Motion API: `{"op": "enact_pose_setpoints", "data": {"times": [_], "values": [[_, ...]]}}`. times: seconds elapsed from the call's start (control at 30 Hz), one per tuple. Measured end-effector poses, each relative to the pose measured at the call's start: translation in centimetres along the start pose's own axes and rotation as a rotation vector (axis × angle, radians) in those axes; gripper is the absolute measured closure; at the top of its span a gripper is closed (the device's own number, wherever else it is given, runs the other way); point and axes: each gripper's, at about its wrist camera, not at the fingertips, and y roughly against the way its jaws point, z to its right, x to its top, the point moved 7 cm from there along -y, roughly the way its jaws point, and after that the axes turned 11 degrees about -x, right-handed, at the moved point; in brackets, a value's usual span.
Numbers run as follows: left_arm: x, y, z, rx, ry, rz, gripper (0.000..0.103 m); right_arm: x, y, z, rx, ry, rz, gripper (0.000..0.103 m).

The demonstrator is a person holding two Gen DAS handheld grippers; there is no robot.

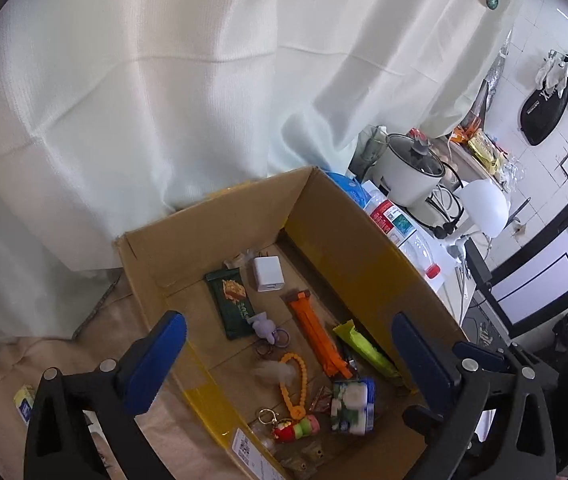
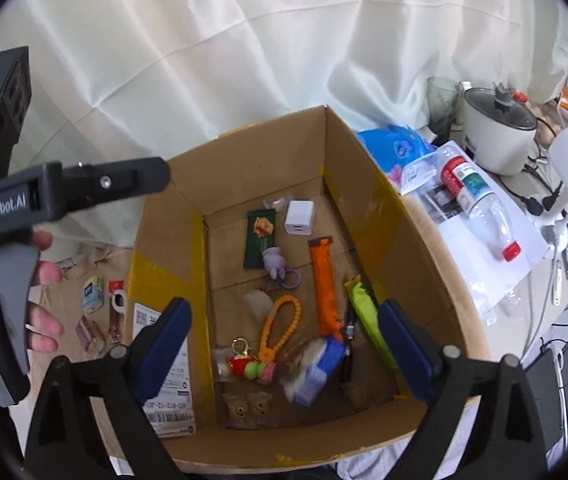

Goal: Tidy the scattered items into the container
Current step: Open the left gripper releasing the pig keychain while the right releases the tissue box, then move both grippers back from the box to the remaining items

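An open cardboard box [image 1: 363, 256] [image 2: 367, 204] lies below both grippers. On its floor are a white charger [image 1: 266, 274] [image 2: 299, 218], a dark green packet [image 1: 232, 304], an orange strap [image 2: 323, 284], a lime packet [image 2: 367, 320], an orange bead loop [image 1: 293, 384] and a red charm [image 2: 240, 368]. A blue-white tissue pack [image 1: 352, 406] [image 2: 315, 368] looks motion-blurred in the right wrist view. My left gripper [image 1: 289, 364] is open over the box's left wall. Over the box's near end, my right gripper [image 2: 284, 344] is open and holds nothing.
Small packets [image 2: 92, 294] [image 2: 90, 334] lie on tan cloth left of the box. A person's hand [image 2: 40, 320] holds the left tool there. Right of the box are a water bottle [image 2: 475, 204], a rice cooker [image 2: 497, 128] and cables. A white curtain hangs behind.
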Motion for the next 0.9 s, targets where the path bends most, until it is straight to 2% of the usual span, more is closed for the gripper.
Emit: {"op": "enact_pose_setpoints", "data": {"times": [0.23, 0.37, 0.6, 0.77, 0.9], "values": [[-0.6, 1.6, -1.8, 0.016, 0.049, 0.032, 0.000, -0.3, 0.4, -0.6, 0.010, 0.031, 0.003, 0.003], [-1.7, 4.6, -4.6, 0.021, 0.124, 0.094, 0.000, 0.4, 1.5, -2.6, 0.050, 0.050, 0.062, 0.003], [-5.5, 11.2, -11.9, 0.162, 0.219, 0.158, 0.000, 1.4, 2.7, -9.6, 0.141, 0.171, 0.093, 0.002], [-10.1, 15.6, -17.6, 0.263, 0.320, 0.189, 0.000, 0.7, 3.0, -15.0, 0.193, 0.283, 0.079, 0.002], [-13.5, 18.0, -21.0, 0.309, 0.408, 0.202, 0.000, -0.2, 3.1, -19.0, 0.230, 0.363, 0.067, 0.002]]}}
